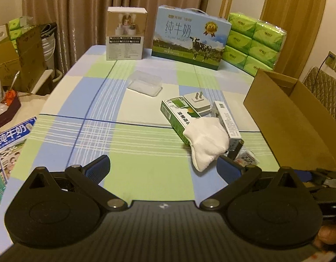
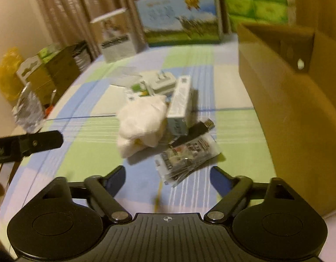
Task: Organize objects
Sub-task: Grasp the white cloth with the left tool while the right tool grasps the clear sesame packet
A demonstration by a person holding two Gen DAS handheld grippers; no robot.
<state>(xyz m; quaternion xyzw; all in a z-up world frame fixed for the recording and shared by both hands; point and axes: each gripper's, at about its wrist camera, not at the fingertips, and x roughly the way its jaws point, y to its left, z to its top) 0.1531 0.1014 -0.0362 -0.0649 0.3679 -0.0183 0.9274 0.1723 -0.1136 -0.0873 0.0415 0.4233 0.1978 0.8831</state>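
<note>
A small pile lies on the checked tablecloth: a white sock (image 1: 206, 140) (image 2: 140, 123), a green carton (image 1: 177, 114), a white plug adapter (image 1: 197, 103) (image 2: 163, 80), a narrow white box (image 1: 228, 123) (image 2: 180, 103), a printed plastic packet (image 2: 187, 158) (image 1: 247, 158) and a black USB stick (image 2: 197, 130). An open cardboard box (image 1: 285, 120) (image 2: 283, 100) stands to the right of the pile. My left gripper (image 1: 163, 167) is open and empty, just short of the sock. My right gripper (image 2: 168, 178) is open and empty, close in front of the packet.
A clear plastic tray (image 1: 145, 83) lies mid-table. At the far edge stand a photo box (image 1: 125, 36), a blue milk case (image 1: 189, 38) and green tissue packs (image 1: 253, 42). The left gripper's side (image 2: 28, 143) shows in the right wrist view. Cartons are stacked on the floor (image 1: 15, 59) at left.
</note>
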